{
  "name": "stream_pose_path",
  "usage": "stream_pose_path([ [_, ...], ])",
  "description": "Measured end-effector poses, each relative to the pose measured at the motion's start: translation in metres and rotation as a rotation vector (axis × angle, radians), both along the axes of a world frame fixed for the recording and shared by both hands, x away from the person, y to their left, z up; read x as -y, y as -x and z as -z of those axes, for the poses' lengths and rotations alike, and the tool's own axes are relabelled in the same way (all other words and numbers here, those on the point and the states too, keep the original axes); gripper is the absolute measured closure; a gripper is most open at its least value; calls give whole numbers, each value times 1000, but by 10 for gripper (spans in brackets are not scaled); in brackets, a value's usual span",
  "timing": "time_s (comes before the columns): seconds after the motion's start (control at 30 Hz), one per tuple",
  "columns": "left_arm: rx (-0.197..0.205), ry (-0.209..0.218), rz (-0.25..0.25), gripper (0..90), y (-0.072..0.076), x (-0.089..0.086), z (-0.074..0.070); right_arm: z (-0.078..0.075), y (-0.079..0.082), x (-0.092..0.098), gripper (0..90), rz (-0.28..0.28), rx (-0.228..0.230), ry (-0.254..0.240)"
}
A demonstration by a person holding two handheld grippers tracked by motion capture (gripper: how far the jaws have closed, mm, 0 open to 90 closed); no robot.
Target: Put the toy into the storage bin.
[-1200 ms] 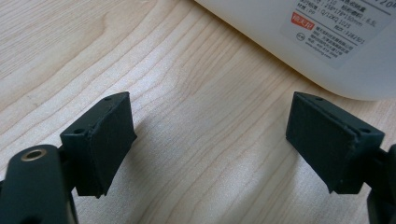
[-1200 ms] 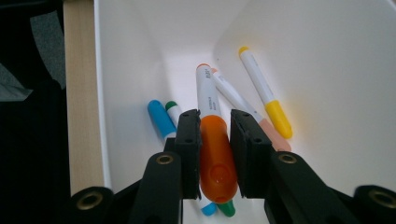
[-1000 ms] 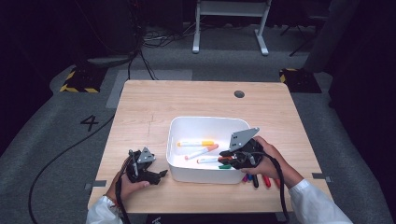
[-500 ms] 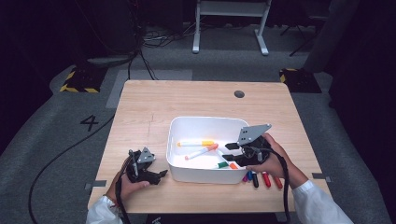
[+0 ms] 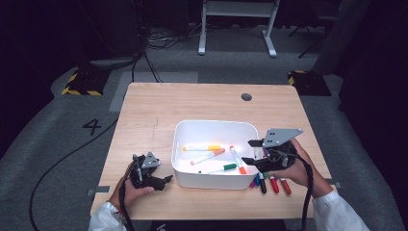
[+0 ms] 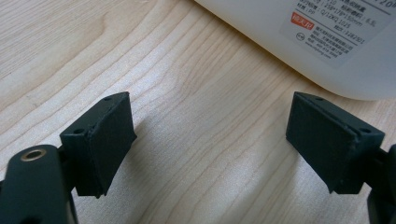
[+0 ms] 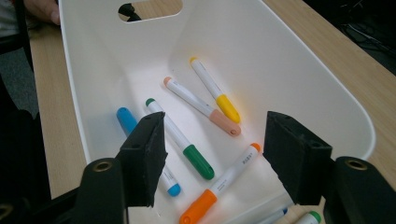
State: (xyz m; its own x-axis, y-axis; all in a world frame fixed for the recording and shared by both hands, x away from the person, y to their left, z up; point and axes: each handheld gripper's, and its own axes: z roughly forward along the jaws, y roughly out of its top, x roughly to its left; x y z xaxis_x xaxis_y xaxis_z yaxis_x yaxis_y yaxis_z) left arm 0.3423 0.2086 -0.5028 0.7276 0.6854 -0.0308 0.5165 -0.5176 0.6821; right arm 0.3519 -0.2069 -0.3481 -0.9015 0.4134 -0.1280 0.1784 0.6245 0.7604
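- Markers going into the white bin (image 5: 214, 129): five inside as the right gripper view shows — yellow-capped marker (image 7: 215, 91), peach-capped marker (image 7: 201, 106), green-capped marker (image 7: 180, 140), blue marker (image 7: 128, 122) and orange-capped marker (image 7: 222, 184).
- Left to move: loose markers (image 5: 270, 183) in purple, black and red, lying on the desk beside the bin's right wall, near the front right corner.
- Right gripper (image 5: 253, 151) above the bin's right rim, jaws just been opening, nothing between them; orange-capped marker lying free below.
- Left gripper (image 5: 166, 179) resting near the desk's front left corner, jaws wide apart, holding nothing, bare wood between them in its own view.
- Judged roughly halfway through, with several markers outstanding.
- Light wooden desk (image 5: 192, 103), round grommet hole (image 5: 246, 97) toward the back right corner.
- Dark room, grey carpet, white stand legs (image 5: 235, 29) behind, cables (image 5: 144, 43) on the floor.
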Motion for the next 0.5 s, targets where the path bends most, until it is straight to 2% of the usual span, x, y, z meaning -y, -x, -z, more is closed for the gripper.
stream_pose_path([
  [0.03, 0, -1, -1, 154, 0, 0, 0, -2, 3, 9, 376, 25, 10, -4],
  [0.17, 0, 0, 0, 154, 0, 0, 0, -2, 9, 24, 365, 67, 20, -17],
  [0.27, 0, 0, -1, 154, 0, 0, 0, 1, 14, 38, 354, 96, 34, -5],
  [0.37, 0, 0, 0, 154, 0, 0, 0, 6, 19, 53, 354, 142, 30, -20],
  [0.5, -1, 0, 1, 154, 0, 0, 0, 19, 25, 75, 354, 194, 30, -8],
])
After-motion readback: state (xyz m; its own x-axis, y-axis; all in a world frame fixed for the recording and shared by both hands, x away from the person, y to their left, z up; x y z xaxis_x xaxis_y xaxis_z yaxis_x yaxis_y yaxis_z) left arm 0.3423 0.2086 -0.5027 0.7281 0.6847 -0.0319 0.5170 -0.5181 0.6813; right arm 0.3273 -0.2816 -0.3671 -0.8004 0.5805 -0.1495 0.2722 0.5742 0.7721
